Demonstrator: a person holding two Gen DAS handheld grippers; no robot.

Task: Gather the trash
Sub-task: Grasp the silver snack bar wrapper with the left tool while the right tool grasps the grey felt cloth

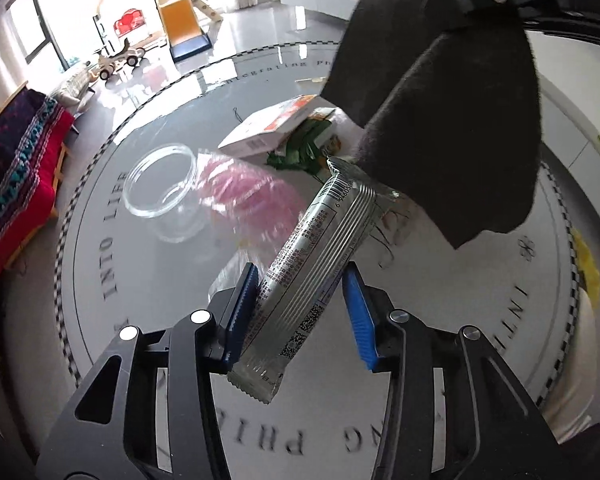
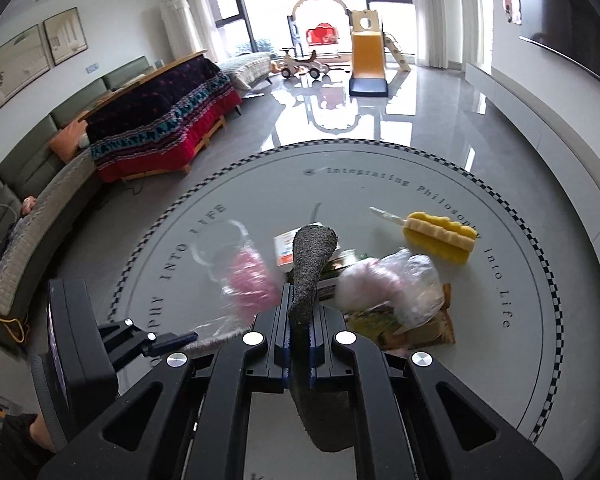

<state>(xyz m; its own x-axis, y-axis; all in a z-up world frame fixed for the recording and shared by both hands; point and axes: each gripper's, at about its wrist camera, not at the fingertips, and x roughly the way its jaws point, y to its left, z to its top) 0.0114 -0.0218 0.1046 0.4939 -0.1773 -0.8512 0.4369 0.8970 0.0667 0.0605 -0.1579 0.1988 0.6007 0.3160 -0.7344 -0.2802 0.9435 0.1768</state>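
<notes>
In the left wrist view my left gripper (image 1: 304, 304) is shut on a silver snack wrapper (image 1: 320, 248), held slanted above the round grey table (image 1: 140, 280). A dark felt bag (image 1: 440, 112) hangs at the upper right, held by my right gripper. In the right wrist view my right gripper (image 2: 300, 320) is shut on the edge of that dark felt bag (image 2: 312, 264). On the table lie a white and orange box (image 1: 268, 128), a green packet (image 1: 304, 152), a pink plastic bag (image 1: 248, 192) and a crumpled clear bag (image 2: 392, 284).
A clear glass bowl (image 1: 160, 184) stands left of the trash. A yellow sponge brush (image 2: 440, 236) lies at the table's far right. A sofa with a red and dark blanket (image 2: 160, 120) stands to the left. A toy slide (image 2: 368, 52) stands far back.
</notes>
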